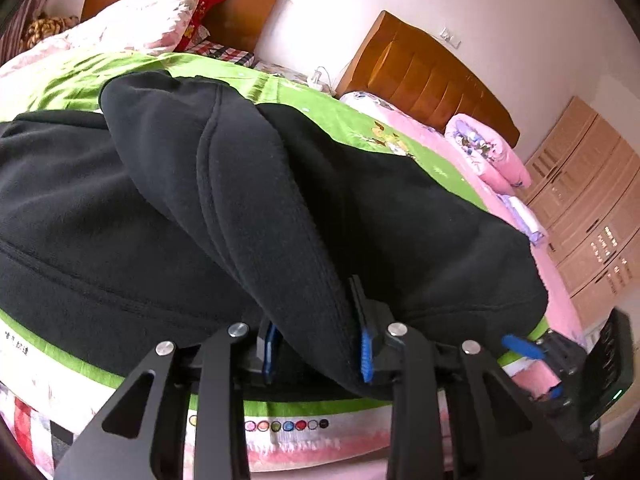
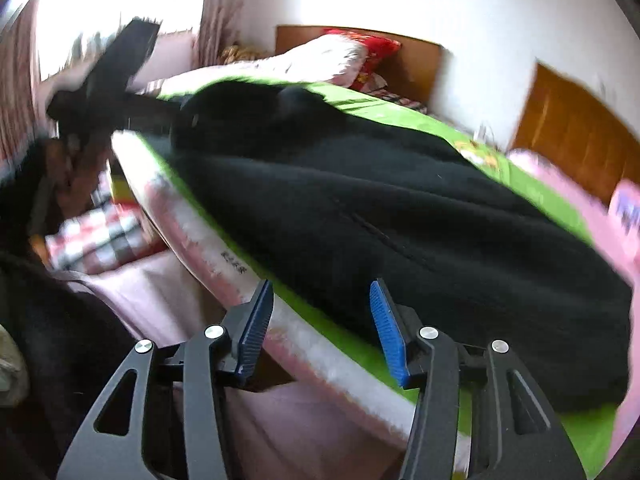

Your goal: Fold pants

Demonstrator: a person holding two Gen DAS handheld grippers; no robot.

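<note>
Left gripper (image 1: 318, 350) pinches a raised fold of the black pants (image 1: 240, 200) between its blue pads. Right gripper (image 2: 324, 330) stands apart, nothing between; pants lie just beyond its fingertips on the green blanket (image 2: 532, 192).

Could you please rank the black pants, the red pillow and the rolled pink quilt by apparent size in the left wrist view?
1. Black pants, nearest the camera.
2. Rolled pink quilt.
3. Red pillow, partly hidden, so the last two are uncertain.
</note>
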